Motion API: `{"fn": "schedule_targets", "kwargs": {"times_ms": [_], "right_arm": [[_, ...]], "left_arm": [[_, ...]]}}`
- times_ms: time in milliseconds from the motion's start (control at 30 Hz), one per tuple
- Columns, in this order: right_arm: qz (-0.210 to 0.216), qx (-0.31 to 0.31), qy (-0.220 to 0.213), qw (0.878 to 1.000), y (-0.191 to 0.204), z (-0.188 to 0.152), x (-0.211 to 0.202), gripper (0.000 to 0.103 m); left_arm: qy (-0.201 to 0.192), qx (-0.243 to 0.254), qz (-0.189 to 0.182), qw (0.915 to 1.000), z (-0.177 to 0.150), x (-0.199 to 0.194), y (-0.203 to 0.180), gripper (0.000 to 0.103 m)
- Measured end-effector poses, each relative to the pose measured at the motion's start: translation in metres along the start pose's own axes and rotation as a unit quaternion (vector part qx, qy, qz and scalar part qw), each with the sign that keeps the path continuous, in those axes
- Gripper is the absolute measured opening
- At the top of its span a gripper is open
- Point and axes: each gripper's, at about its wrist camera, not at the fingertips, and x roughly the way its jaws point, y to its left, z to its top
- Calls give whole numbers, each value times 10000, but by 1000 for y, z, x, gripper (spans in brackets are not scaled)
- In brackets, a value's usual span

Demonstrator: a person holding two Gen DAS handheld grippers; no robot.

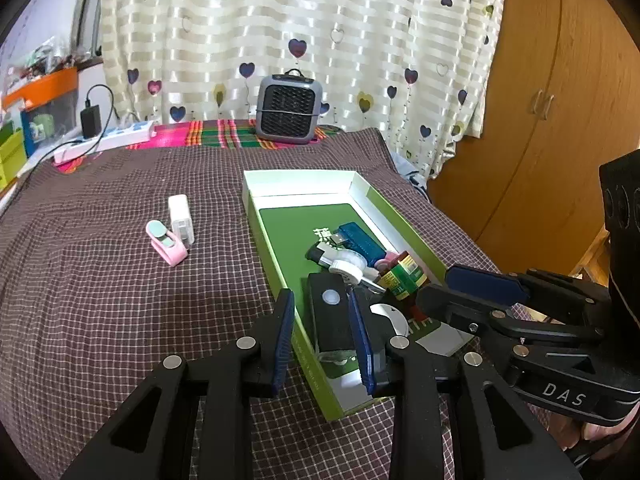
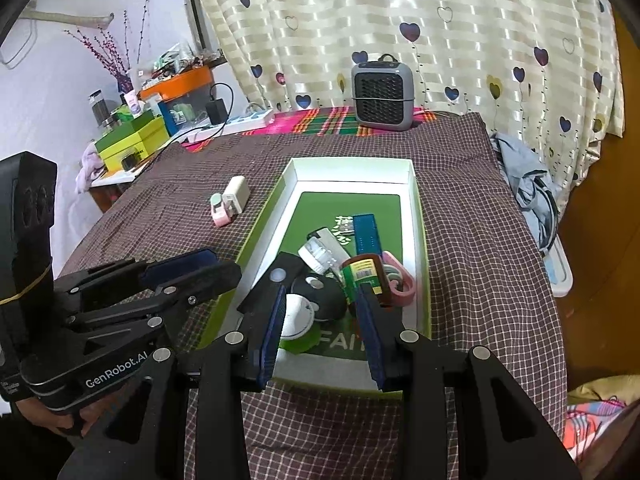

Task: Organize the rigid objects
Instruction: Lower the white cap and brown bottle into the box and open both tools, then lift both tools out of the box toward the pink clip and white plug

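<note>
So, left wrist view: the left gripper hangs over the box, fingers part-spread either side of the black case; can't tell if they're pinching it. Well ahead-left, the white charger and pink clip wait on the cloth.

Right wrist view: the right gripper hovers spread, holding nothing, above the box clutter. Probably sorting's nearly done; next is fetching those two.
</note>
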Motion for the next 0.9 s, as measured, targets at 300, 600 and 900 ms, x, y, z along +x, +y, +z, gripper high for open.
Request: {"fn": "schedule_targets", "kwargs": {"times_ms": [300, 600, 900], "right_arm": [[64, -104, 6, 9999, 13, 1, -1, 38], [171, -258, 3, 9995, 27, 4, 2, 38], [230, -391, 32, 9990, 38, 12, 12, 38]], "left_arm": [[-34, -52, 107, 9999, -4, -11, 8, 27], [-16, -201, 235, 9995, -8, -16, 26, 27], [35, -337, 399, 9986, -7, -12, 43, 27]]}}
